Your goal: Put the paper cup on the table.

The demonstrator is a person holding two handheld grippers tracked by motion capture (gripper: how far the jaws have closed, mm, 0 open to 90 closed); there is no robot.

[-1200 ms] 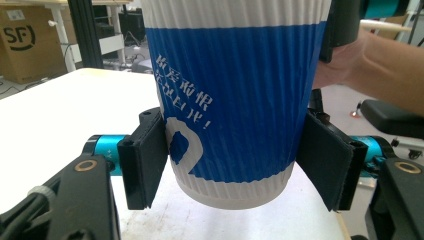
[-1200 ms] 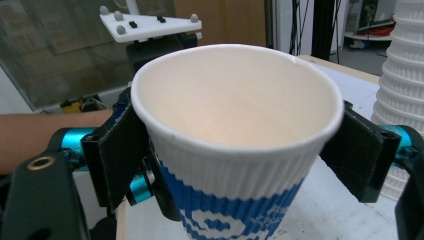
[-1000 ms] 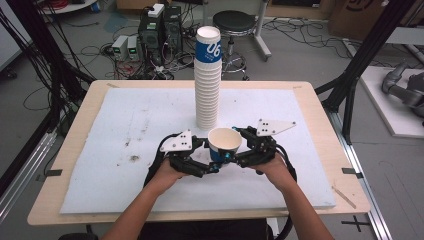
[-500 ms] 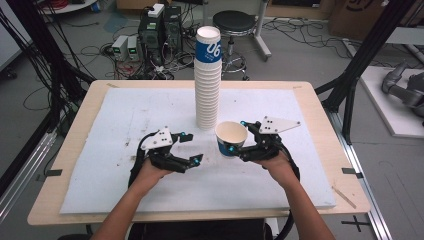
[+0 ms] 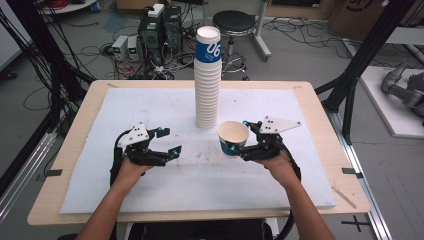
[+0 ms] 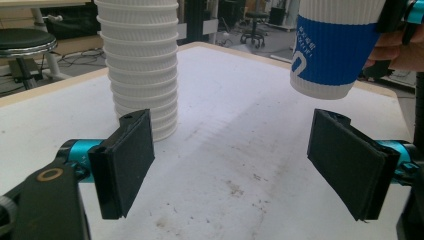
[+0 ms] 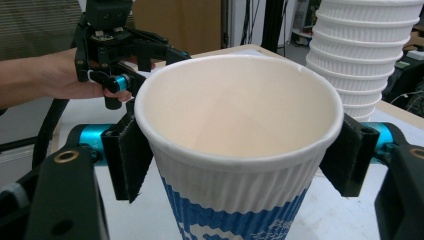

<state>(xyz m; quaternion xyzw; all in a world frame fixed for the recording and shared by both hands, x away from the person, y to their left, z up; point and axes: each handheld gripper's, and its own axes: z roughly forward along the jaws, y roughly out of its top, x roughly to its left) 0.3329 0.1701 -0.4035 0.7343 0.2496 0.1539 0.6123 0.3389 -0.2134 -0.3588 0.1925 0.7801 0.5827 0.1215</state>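
A white paper cup with a blue band hangs upright just above the mat, right of a tall stack of like cups. My right gripper is shut on it, with the pads pressing its ribbed sides; these jaws have just been opening slightly with the cup still between them. My left gripper hovers over the mat at the left, well apart from the cup. Its jaws have just opened wide and nothing is between them. In the left gripper view the held cup hangs at the upper right.
A white mat covers the wooden table. The cup stack stands at the mat's centre back. Behind the table are a black stool, computer boxes and floor cables. A black frame leg stands at the right.
Both grippers were at the cup a second ago. My left gripper let go, opened and moved left across the mat. My right gripper kept the cup and shifted slightly right.
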